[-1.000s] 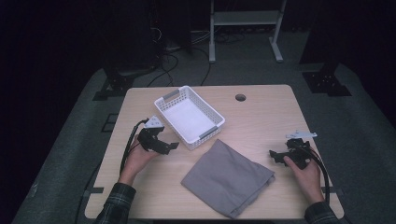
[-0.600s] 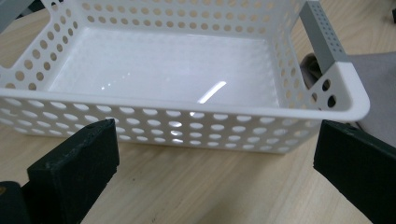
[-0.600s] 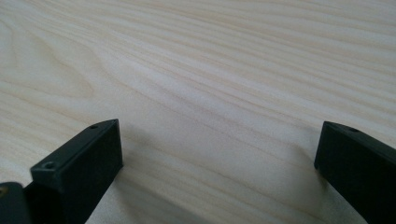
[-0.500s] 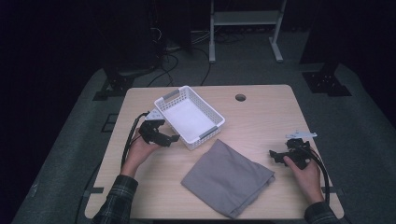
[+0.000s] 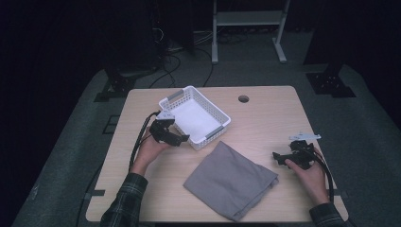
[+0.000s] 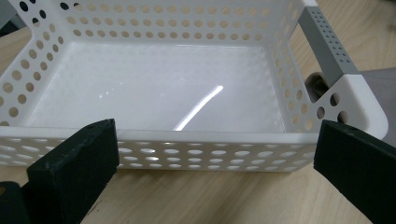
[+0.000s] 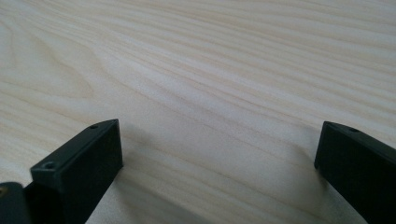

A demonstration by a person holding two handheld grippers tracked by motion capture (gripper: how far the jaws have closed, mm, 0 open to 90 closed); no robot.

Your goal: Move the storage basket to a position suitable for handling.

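Observation:
A white perforated basket with grey handles sits empty on the wooden table's far left half. My left gripper hovers open at its near long wall, close to the near corner; in the left gripper view that wall spans the gap between the two jaws, with the glossy floor beyond. A folded grey cloth lies flat near the front middle. My right gripper rests open on the table to the cloth's right, and its own view has bare wood between the jaws.
A round cable hole is in the table top behind the basket. Black cables trail from both grippers. Dark stands and a white frame are on the floor beyond the table.
My left gripper has moved forward and right, closing in on the basket's near wall. The right gripper, the cloth and the basket have stayed put.

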